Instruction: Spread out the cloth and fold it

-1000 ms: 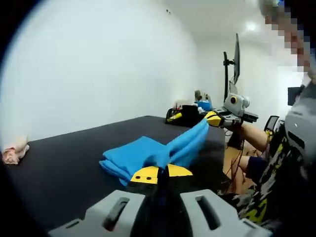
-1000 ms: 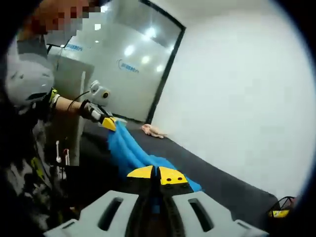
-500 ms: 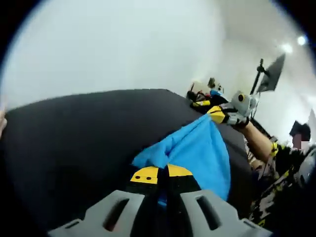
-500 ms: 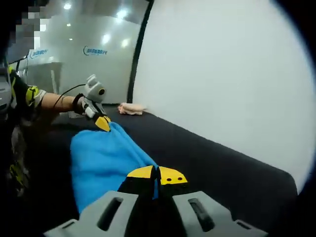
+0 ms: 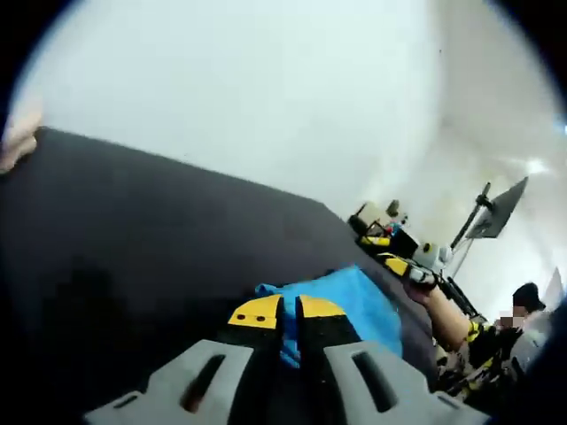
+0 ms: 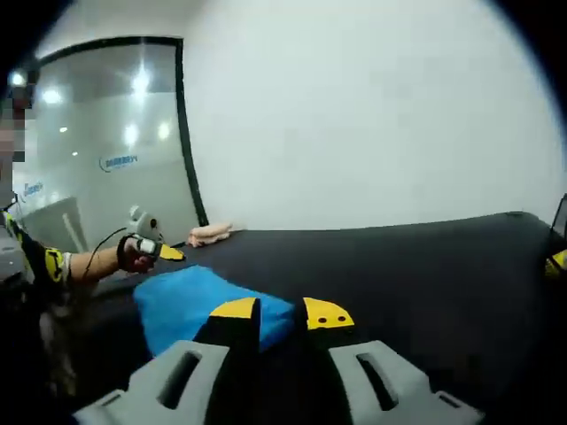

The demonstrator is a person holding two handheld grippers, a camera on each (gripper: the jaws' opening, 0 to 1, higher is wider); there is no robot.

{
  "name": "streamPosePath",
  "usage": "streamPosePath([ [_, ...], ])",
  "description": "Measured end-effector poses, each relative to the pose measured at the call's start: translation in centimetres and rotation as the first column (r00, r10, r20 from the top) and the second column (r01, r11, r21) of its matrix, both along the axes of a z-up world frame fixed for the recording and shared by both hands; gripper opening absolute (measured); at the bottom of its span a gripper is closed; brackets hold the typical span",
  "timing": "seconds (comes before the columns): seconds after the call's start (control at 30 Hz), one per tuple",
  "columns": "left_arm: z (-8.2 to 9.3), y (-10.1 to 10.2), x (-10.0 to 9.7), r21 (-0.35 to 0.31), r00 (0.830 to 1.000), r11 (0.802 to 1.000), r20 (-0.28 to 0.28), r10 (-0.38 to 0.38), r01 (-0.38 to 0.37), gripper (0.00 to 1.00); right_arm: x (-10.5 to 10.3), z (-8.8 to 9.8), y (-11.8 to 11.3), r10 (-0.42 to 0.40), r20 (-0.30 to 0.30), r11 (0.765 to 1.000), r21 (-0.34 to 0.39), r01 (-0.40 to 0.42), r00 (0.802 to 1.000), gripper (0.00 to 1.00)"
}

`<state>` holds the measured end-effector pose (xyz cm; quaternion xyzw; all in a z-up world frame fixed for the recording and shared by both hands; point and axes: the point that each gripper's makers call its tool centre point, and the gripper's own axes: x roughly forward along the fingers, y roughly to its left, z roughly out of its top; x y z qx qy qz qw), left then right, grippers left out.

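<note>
The blue cloth (image 5: 350,301) (image 6: 199,301) lies low and flat on the black table (image 5: 133,230) (image 6: 425,266). My left gripper (image 5: 288,310) has its yellow-tipped jaws pressed together on the cloth's near edge. It also appears in the right gripper view as the left gripper (image 6: 168,253), at the cloth's far corner. My right gripper (image 6: 282,312) stands open, and a corner of the cloth shows in the gap between its jaws. In the left gripper view the right gripper (image 5: 396,264) hovers just past the cloth's far corner.
A pink rag (image 6: 211,233) (image 5: 18,137) lies at one end of the table by the white wall. Clutter (image 5: 376,221) and a monitor on a stand (image 5: 500,208) are beyond the other end. The person's forearms (image 5: 447,319) (image 6: 71,261) reach in from the sides.
The cloth, earlier lifted and stretched between both grippers, has come down flat onto the table. The right gripper's jaws have opened. Both views have swung lower, toward the tabletop.
</note>
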<state>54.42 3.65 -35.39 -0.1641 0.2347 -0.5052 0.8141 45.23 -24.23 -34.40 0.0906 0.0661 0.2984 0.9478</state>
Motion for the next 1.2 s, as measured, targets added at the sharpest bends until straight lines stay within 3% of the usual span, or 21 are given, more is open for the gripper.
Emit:
streamPosePath([
  [0.07,0.0,0.7,-6.2,-0.032,0.993,0.993,0.043,-0.109,0.110,0.06,-3.6,-0.8,0.9,0.005,0.017,1.000,0.003,-0.005,1.000,0.26],
  [0.1,-0.6,0.9,-7.9,-0.012,0.990,0.991,0.046,-0.134,0.135,0.07,-4.8,-1.2,1.4,0.018,0.021,1.000,-0.001,-0.018,1.000,0.25],
  [0.13,-1.9,0.9,-10.2,0.035,0.982,0.984,0.068,-0.177,0.175,0.08,-6.2,-2.3,2.1,0.035,0.007,0.999,-0.025,-0.035,0.999,0.25],
  [0.2,-4.3,0.5,-12.3,0.154,0.973,0.968,0.086,-0.214,0.199,0.10,-7.6,-4.6,2.7,0.038,-0.052,0.994,-0.103,-0.043,0.998,0.24],
  [0.23,-4.8,0.0,-13.2,0.190,0.959,0.954,0.119,-0.256,0.231,0.10,-7.5,-5.4,3.1,0.037,-0.062,0.991,-0.129,-0.045,0.997,0.24],
  [0.33,-5.8,-2.0,-12.6,0.289,0.937,0.936,0.222,-0.270,0.202,0.16,-6.7,-6.4,4.9,0.046,-0.079,0.989,-0.136,-0.057,0.996,0.24],
  [0.37,-6.1,-2.5,-11.3,0.320,0.935,0.936,0.267,-0.236,0.145,0.16,-6.0,-6.5,5.6,0.048,-0.074,0.989,-0.139,-0.057,0.996,0.24],
  [0.43,-5.7,-3.4,-10.1,0.319,0.917,0.941,0.329,-0.224,0.115,0.16,-5.1,-6.8,6.8,0.064,-0.072,0.980,-0.185,-0.077,0.995,0.24],
  [0.5,-5.8,-3.7,-9.7,0.310,0.923,0.943,0.315,-0.220,0.119,0.10,-4.6,-7.2,8.1,0.095,-0.076,0.971,-0.212,-0.109,0.993,0.21],
  [0.53,-5.9,-3.8,-10.0,0.302,0.921,0.944,0.313,-0.234,0.137,0.01,-4.5,-7.6,8.0,0.076,-0.079,0.962,-0.255,-0.094,0.994,0.09],
  [0.57,-6.0,-3.9,-10.3,0.307,0.918,0.939,0.305,-0.253,0.156,0.00,-4.2,-7.5,8.0,0.078,-0.022,0.940,-0.331,-0.081,0.997,0.04],
  [0.6,-6.2,-3.6,-10.4,0.309,0.929,0.934,0.262,-0.262,0.177,0.00,-4.3,-7.2,8.1,0.104,-0.004,0.933,-0.347,-0.099,0.995,0.04],
  [0.63,-6.1,-3.1,-10.3,0.312,0.932,0.935,0.256,-0.256,0.171,0.00,-4.7,-6.5,8.0,0.101,-0.040,0.954,-0.280,-0.109,0.994,0.03],
  [0.7,-4.7,-2.3,-10.0,0.297,0.930,0.942,0.275,-0.243,0.158,0.00,-4.5,-4.1,7.1,0.104,0.004,0.974,-0.205,-0.101,0.995,0.03],
  [0.77,-3.3,-1.7,-9.8,0.270,0.935,0.953,0.281,-0.215,0.138,0.00,-4.7,-3.2,6.2,0.120,0.008,0.971,-0.208,-0.115,0.993,0.03],
  [0.87,-2.1,-0.4,-9.7,0.263,0.939,0.958,0.285,-0.194,0.118,0.00,-4.9,-3.5,5.9,0.148,-0.033,0.971,-0.186,-0.151,0.988,0.03],
  [0.93,-2.5,-0.8,-10.4,0.257,0.918,0.955,0.322,-0.230,0.149,0.02,-4.8,-4.7,6.0,0.150,-0.048,0.970,-0.188,-0.157,0.987,0.04],
  [1.0,-3.3,-1.5,-11.2,0.259,0.909,0.951,0.331,-0.253,0.171,0.16,-5.0,-5.6,6.1,0.151,-0.044,0.968,-0.198,-0.157,0.988,0.04],
  [1.03,-3.9,-2.2,-11.6,0.239,0.914,0.955,0.322,-0.248,0.175,0.23,-5.0,-5.8,6.1,0.149,-0.042,0.970,-0.186,-0.154,0.988,0.04],
  [1.1,-4.3,-3.1,-11.7,0.237,0.915,0.956,0.321,-0.245,0.173,0.23,-5.2,-5.9,6.1,0.143,-0.033,0.979,-0.143,-0.146,0.989,0.04],
  [1.2,-4.6,-4.5,-10.2,0.294,0.885,0.949,0.403,-0.233,0.116,0.24,-5.5,-5.9,5.9,0.142,-0.026,0.978,-0.151,-0.145,0.989,0.04],
])
